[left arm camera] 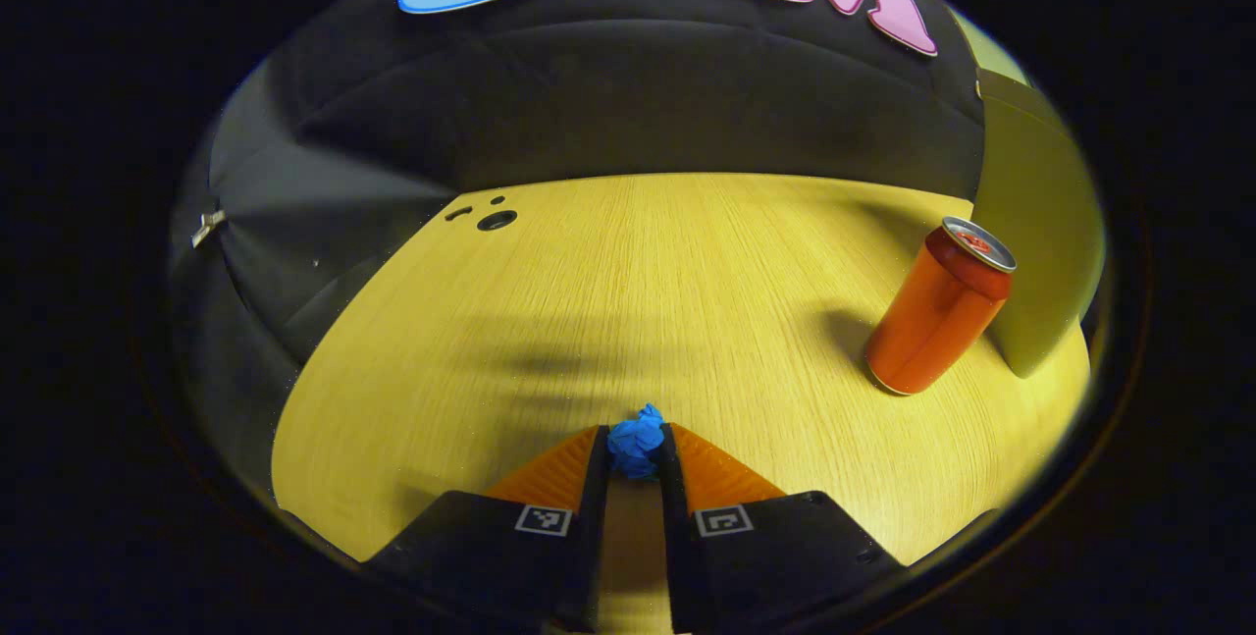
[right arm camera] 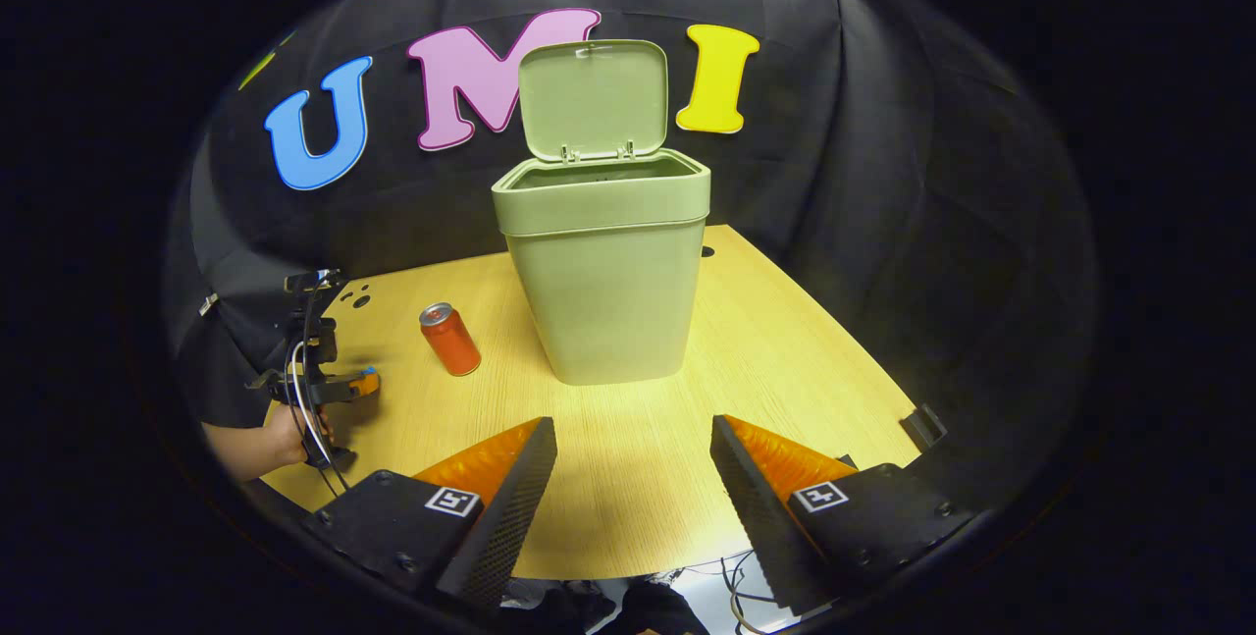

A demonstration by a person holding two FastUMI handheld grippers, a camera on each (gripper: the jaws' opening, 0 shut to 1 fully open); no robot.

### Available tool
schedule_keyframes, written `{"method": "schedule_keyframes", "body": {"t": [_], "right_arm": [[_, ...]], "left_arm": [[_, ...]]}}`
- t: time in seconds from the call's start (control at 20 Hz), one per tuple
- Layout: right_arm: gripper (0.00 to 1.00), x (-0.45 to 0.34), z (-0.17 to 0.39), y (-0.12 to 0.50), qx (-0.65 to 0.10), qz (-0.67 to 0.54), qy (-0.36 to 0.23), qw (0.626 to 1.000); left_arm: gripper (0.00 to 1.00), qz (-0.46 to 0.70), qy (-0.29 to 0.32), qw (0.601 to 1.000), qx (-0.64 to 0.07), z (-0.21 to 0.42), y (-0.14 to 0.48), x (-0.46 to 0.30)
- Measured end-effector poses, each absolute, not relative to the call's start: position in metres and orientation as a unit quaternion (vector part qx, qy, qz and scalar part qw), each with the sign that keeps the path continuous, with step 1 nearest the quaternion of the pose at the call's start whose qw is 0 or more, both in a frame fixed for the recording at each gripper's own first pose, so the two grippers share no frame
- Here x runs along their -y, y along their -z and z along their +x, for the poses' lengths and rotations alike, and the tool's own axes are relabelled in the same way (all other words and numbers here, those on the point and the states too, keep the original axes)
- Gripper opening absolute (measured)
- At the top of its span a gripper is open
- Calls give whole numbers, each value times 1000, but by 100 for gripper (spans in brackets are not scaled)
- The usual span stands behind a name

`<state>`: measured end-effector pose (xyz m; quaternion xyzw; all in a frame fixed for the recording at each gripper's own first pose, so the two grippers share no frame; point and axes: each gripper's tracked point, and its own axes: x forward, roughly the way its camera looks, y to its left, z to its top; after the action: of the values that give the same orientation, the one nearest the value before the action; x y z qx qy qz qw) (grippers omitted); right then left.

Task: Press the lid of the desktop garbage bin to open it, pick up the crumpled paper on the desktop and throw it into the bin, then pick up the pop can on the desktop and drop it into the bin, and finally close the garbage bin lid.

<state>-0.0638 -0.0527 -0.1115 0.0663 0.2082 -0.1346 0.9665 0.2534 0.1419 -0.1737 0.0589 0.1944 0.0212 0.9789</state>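
L gripper [left arm camera: 635,450]: fingers nearly together, clamped on the paper [left arm camera: 636,441], a small blue crumpled wad pinched between the two tips, just above or at the table [left arm camera: 608,291]; can't tell if it's lifted. Inner finger faces look flat and dark, outer sides ribbed, each base w/ a square marker.

R gripper [right arm camera: 633,439]: fingers wide apart, holding nothing, touching nothing, poised over the near table edge and pointed at the bin [right arm camera: 608,272]. Inner faces have a fine knurled texture; outer sides ribbed, wedge-shaped.

Bin: pale green plastic, tapered rectangular body w/ rounded corners and a thicker rim band, standing upright mid-table. Lid [right arm camera: 594,97] is open, hinged at the back, standing near vertical; smooth, rounded-rectangle panel.

Can [left arm camera: 937,311]: smooth orange-red cylinder w/ silver top, upright on the table, just beside the bin's left side as seen in the right gripper view, not touching it as far as I can tell. In the left gripper view it sits well right of the paper, w/ the bin wall behind it.

Table: light wood-grain laminate, matte, w/ a few small round holes near its far left corner.

In the right gripper view the L gripper is far left near the table edge, w/ a hand [right arm camera: 280,439] on it.
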Motion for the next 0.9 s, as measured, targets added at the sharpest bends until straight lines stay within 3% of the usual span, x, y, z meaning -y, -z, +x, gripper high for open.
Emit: {"method": "schedule_keyframes", "body": {"t": [0.25,0.3,0.35,0.45,0.5,0.55,0.6,0.65,0.7,0.9], "right_arm": [[99,48,-54,111,-205,69,117,969],[99,48,-51,110,-203,69,113,970],[99,48,-48,110,-201,67,108,971],[99,48,-43,113,-201,65,95,973],[99,48,-42,114,-201,66,89,973],[99,49,-40,116,-201,68,85,974],[100,51,-38,116,-199,68,82,974],[99,55,-35,117,-197,68,81,975],[99,58,-33,117,-196,69,80,975],[100,74,-24,114,-187,87,79,975]], "left_arm": [[35,85,19,983,-160,234,131,-114],[31,87,28,984,-151,227,119,-107],[35,91,36,986,-138,221,106,-99],[27,97,47,987,-117,209,80,-82],[27,95,53,988,-108,201,66,-73],[35,88,61,989,-100,196,52,-64],[27,82,70,990,-90,190,35,-53],[31,76,79,991,-82,187,21,-43],[27,74,89,991,-74,184,5,-31],[31,76,121,989,-50,178,-46,21]]}}
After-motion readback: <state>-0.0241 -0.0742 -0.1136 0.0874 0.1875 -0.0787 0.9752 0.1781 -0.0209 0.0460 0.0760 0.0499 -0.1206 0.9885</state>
